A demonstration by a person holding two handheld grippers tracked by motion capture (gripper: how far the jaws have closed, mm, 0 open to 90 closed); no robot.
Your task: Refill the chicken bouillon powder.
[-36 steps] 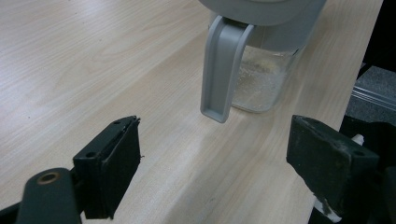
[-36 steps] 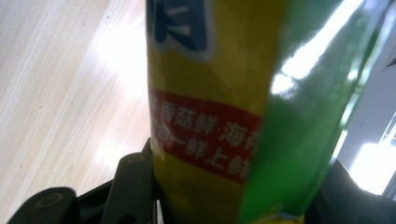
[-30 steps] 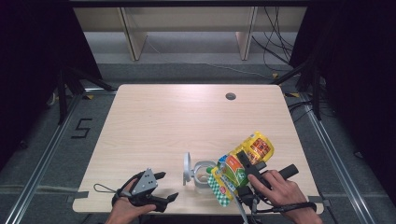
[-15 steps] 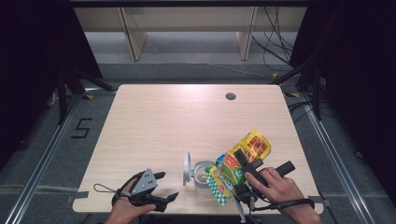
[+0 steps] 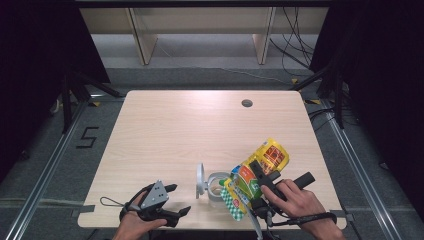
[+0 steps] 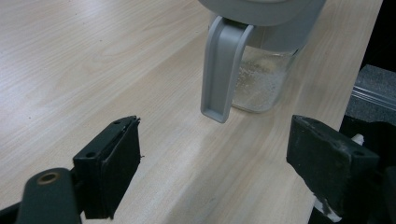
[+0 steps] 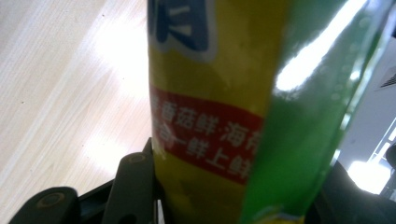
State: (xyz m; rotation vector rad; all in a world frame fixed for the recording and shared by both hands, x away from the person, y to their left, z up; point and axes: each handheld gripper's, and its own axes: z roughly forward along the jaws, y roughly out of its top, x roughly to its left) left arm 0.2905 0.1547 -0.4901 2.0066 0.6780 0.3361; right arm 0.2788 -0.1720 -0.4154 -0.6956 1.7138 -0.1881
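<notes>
High view puts my right gripper [image 5: 256, 186] clamped on a yellow-green packet [image 5: 252, 180], tilted over a clear jar [image 5: 216, 186] just left of it. From the left gripper view, the jar holds a thin layer of pale grains, and its grey lid [image 6: 224, 70] hangs open beside it. My left gripper [image 5: 172, 202] rests further left, jaws spread on nothing. Both sit on a pale wooden table [image 5: 200, 130] above grey floor. Right gripper view blurs the packet's print.

Glossy foil packet [image 7: 219, 116], matt wooden table [image 5: 175, 130]
</notes>
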